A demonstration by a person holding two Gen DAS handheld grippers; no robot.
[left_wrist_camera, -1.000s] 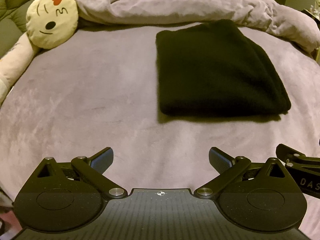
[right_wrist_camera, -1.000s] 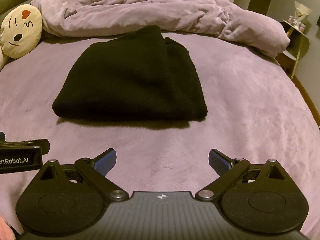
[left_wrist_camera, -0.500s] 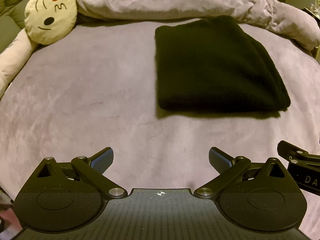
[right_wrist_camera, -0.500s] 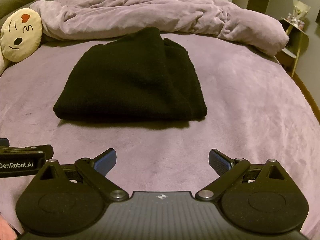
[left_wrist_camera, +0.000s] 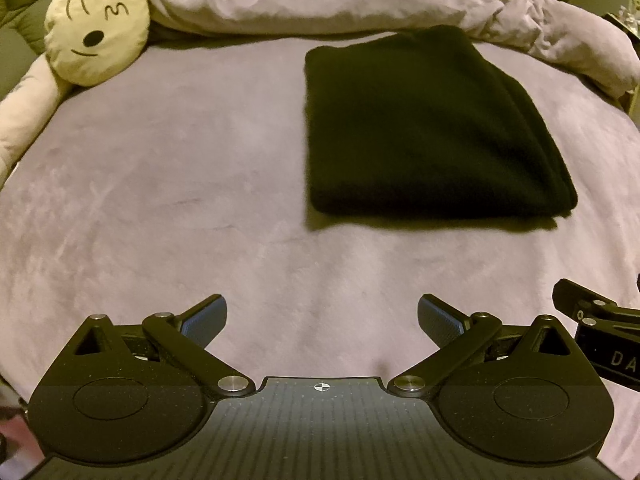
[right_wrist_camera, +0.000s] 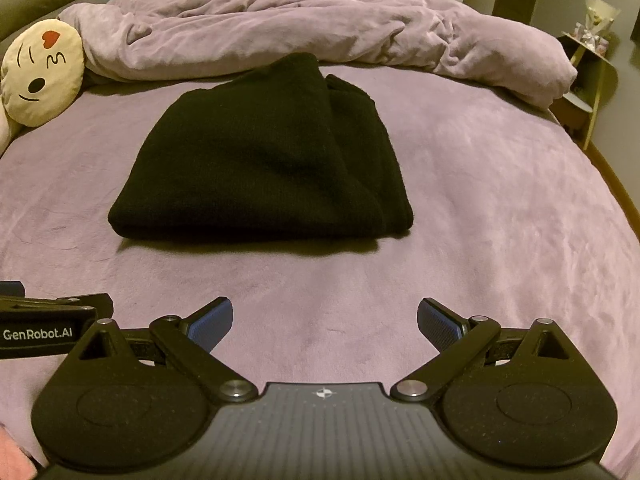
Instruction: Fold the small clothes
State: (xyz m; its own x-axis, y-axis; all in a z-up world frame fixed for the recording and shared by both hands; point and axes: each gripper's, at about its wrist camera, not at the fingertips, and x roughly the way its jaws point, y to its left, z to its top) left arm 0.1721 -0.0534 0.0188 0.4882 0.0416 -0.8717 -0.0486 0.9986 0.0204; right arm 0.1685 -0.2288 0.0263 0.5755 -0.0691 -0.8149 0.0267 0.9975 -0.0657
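Note:
A black garment (left_wrist_camera: 424, 128) lies folded into a thick rectangle on the purple bed; it also shows in the right wrist view (right_wrist_camera: 268, 160). My left gripper (left_wrist_camera: 322, 320) is open and empty, held back from the garment's near edge and to its left. My right gripper (right_wrist_camera: 325, 322) is open and empty, held back from the garment's near edge, about in line with its right half. Each gripper's side shows at the edge of the other's view.
A rumpled purple duvet (right_wrist_camera: 320, 28) lies bunched along the far side of the bed. A round cream emoji pillow (left_wrist_camera: 96, 28) sits at the far left, also in the right wrist view (right_wrist_camera: 40, 72). A small shelf (right_wrist_camera: 588, 80) stands beyond the bed's right edge.
Both grippers have drawn back and tilted slightly; the garment sits a little higher in the left view and lower in the right. Jaws stay open. The garment has not moved.

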